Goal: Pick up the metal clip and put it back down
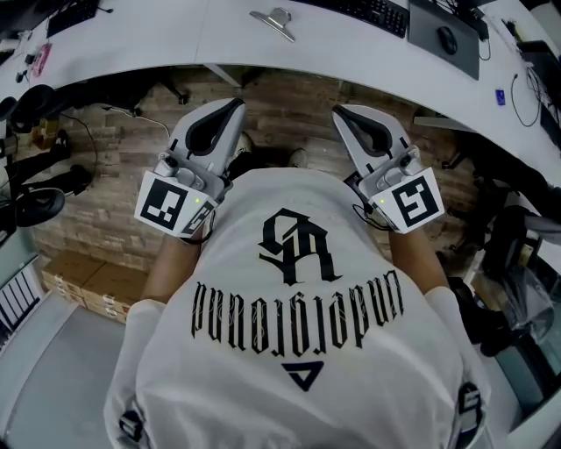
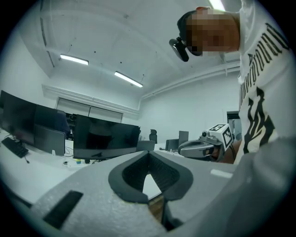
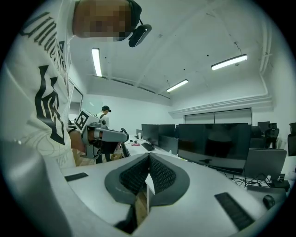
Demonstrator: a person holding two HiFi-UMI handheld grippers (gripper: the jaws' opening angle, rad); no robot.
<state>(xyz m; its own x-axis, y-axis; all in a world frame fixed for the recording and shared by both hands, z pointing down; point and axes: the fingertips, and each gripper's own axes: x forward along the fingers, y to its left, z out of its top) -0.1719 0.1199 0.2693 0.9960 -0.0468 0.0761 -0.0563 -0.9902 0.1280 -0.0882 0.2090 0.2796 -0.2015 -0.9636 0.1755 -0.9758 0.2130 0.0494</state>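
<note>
The metal clip (image 1: 274, 21) lies on the curved white desk (image 1: 175, 39) at the far edge of the head view, untouched. Both grippers are held close to the person's chest, below the desk edge and well short of the clip. My left gripper (image 1: 231, 107) has its dark pads together at the tips with nothing between them, as the left gripper view shows (image 2: 148, 152). My right gripper (image 1: 343, 112) is also shut and empty (image 3: 149, 155). Each gripper shows in the other's view: the right gripper (image 2: 203, 147) and the left gripper (image 3: 108, 135).
A keyboard (image 1: 368, 13) and a mouse (image 1: 447, 39) on a dark pad lie right of the clip. Monitors (image 2: 105, 139) (image 3: 212, 143) stand along the desks. Cardboard boxes (image 1: 88, 285) sit on the floor at left. A person in a cap (image 3: 104, 113) stands far back.
</note>
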